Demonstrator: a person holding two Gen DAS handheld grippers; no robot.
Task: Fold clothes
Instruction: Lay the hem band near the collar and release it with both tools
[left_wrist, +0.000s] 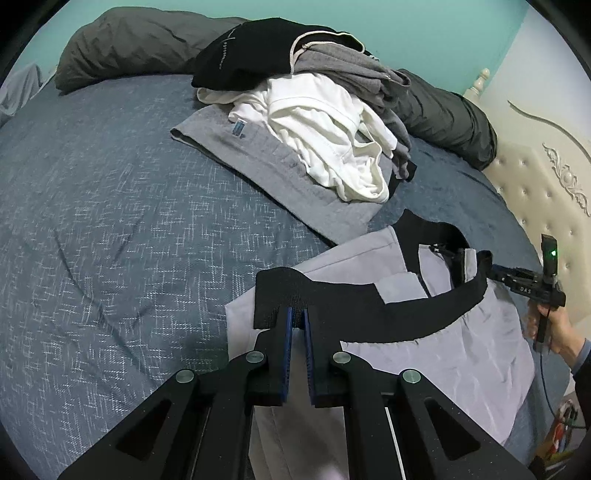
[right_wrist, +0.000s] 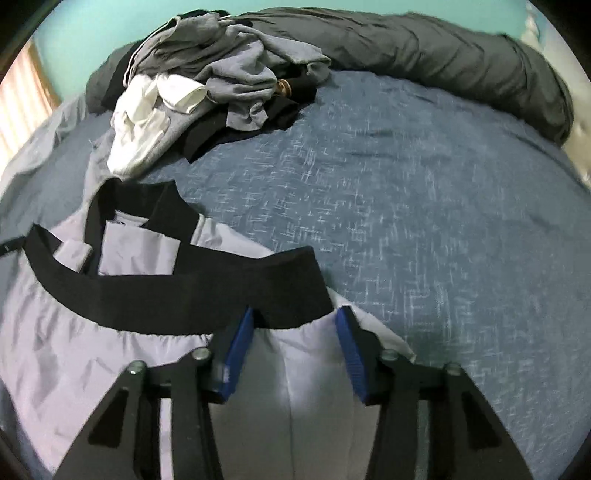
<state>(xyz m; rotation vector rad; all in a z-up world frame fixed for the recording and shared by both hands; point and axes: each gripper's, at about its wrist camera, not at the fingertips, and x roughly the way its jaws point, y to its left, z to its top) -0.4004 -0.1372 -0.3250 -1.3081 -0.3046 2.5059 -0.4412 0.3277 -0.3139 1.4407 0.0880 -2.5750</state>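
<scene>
A: What carries it all?
B: A bed (left_wrist: 110, 229) with a blue flecked cover.
A: What lies on it?
B: A lilac garment (left_wrist: 461, 350) under the tongs; beyond them a clothes pile (left_wrist: 314, 122) on a grey towel (left_wrist: 258, 162); farthest off, a dark duvet (right_wrist: 424, 40) along the wall.

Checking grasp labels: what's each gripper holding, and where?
Left gripper pinches the grey garment's black waistband. Right gripper stands open, holding nothing.
</scene>
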